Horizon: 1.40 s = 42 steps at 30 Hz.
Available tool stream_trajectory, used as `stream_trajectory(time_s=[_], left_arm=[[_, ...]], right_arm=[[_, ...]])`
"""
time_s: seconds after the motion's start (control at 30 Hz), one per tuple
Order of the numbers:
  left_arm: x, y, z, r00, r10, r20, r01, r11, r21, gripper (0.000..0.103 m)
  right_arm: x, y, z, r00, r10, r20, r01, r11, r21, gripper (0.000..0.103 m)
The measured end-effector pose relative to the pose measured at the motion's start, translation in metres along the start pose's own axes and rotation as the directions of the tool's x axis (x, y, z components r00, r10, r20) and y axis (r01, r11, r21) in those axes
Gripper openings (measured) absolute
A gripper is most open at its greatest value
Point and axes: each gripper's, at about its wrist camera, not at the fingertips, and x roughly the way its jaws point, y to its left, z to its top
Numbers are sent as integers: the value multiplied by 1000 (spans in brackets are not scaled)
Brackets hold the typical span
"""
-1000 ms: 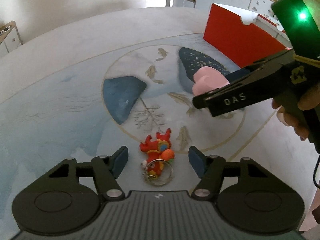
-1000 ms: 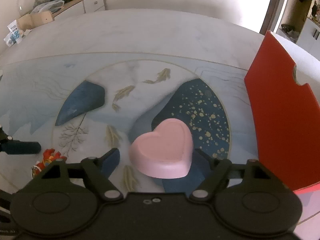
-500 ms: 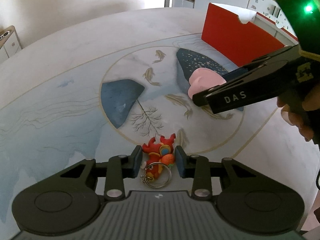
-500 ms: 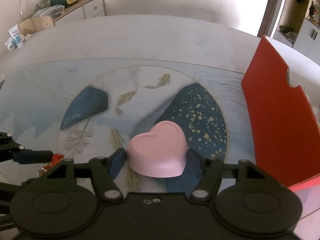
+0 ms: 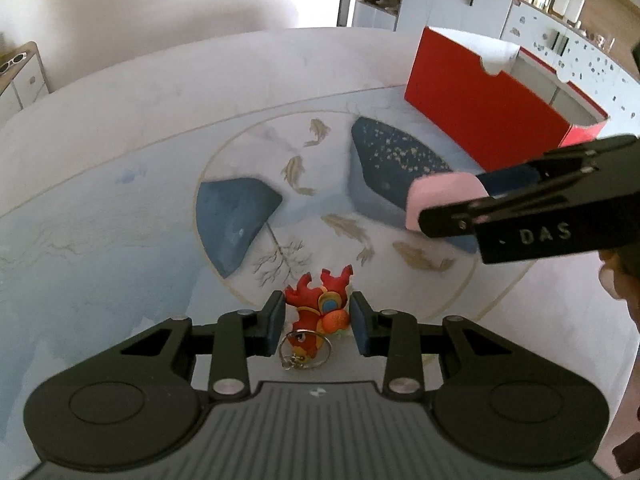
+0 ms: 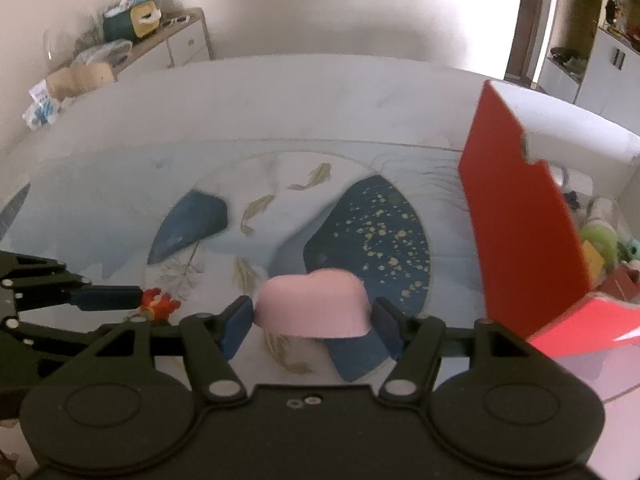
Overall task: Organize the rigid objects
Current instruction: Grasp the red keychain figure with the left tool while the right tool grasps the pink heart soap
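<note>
On the left, our left gripper point(image 5: 317, 320) has just closed its fingers on the red keychain figure point(image 5: 318, 312) lying on the patterned counter point(image 5: 120, 200). Further right, our right gripper point(image 6: 312, 320) clamps the pink heart block point(image 6: 311, 306), lifted beside the red box point(image 6: 520, 220).

Left claw point(image 5: 317, 316), angled down, has just been closing and pinches the keychain point(image 5: 316, 316). Right claw point(image 6: 312, 316), also just closing, grips the heart point(image 6: 310, 306).

Red box point(image 6: 516, 216) cut off at right; its contents point(image 6: 600, 240) blurred, unidentifiable
</note>
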Motion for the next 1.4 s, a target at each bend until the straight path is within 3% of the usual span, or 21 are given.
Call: stream_trajectory(time_s=[0.03,0.07,0.1,0.13,0.33,0.4,0.57,0.77,1.13,1.4], left_arm=[[-1,-1,2,1000,0,5,0,1000,-3,34],[-2,-2,4,1000,-1,8,1,1000,-5,34],[-3,-3,6,1000,-1,10,1,1000,-8,34],[-4,-4,8,1000,-2,14,2,1000,-11,34],[-8,-13,20,999,2,35,-2,1000,-13,34],[-8,-15,21,999,3,36,-2,1000,-19,26],[-6,-15,21,1000,11,28,-10,999,-38,25],[-1,-7,19,1000,15,15,-15,999,-41,25],[14,14,22,1000,-20,-19,19,998,-53,29],[26,25,23,996,-86,-24,83,991,-103,30]], right_arm=[[-5,-2,0,1000,5,7,-5,1000,3,64],[-9,-3,0,1000,11,15,-11,1000,2,53],[-14,-5,0,1000,18,23,-18,1000,3,34],[-17,-7,1,999,28,16,-28,1000,11,7],[-19,-25,-3,999,24,-25,-24,1000,16,24],[-18,-30,-4,999,37,-30,-36,999,28,29],[-16,-32,-5,996,80,-25,-79,996,32,63],[1,-12,-9,990,118,-76,-121,992,-43,67],[31,8,-12,990,70,-120,-87,985,-147,67],[39,13,-11,992,51,-114,-70,982,-176,68]])
